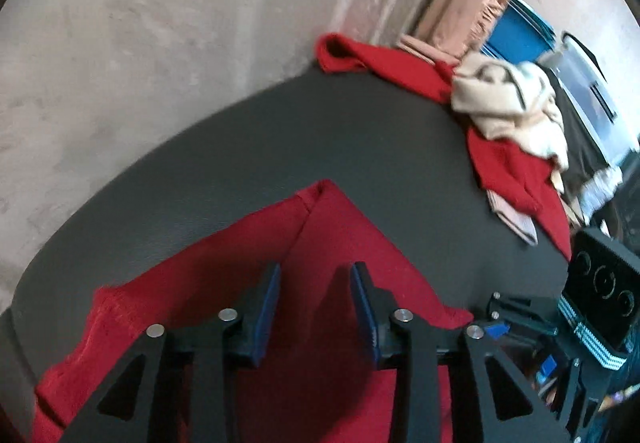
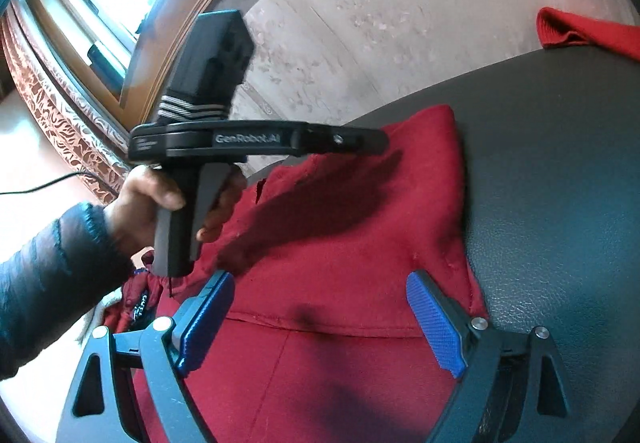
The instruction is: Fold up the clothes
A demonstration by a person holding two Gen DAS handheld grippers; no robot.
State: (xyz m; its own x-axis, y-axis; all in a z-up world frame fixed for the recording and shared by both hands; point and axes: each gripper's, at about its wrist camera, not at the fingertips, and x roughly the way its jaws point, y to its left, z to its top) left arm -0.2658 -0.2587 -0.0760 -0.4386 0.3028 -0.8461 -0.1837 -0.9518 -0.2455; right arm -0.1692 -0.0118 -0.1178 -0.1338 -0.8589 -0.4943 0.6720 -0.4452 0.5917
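Observation:
A red garment (image 1: 340,235) lies spread on the dark grey padded table (image 1: 360,139), one folded corner pointing away from me. My left gripper (image 1: 316,277) hovers over it, jaws open, with only the cloth below showing in the gap. In the right wrist view the same red garment (image 2: 360,243) fills the middle. My right gripper (image 2: 320,281) stands wide open above it, nothing between the blue pads (image 2: 436,323). A hand (image 2: 148,211) in a dark sleeve holds the left gripper (image 2: 380,142) over the garment's far part.
A pile of clothes sits at the table's far corner: a beige piece (image 1: 512,103) on another red garment (image 1: 516,171) and a pink cloth (image 1: 516,223). The table's rounded edge meets a pale floor (image 1: 140,43). A window with a wooden frame (image 2: 168,43) is at left.

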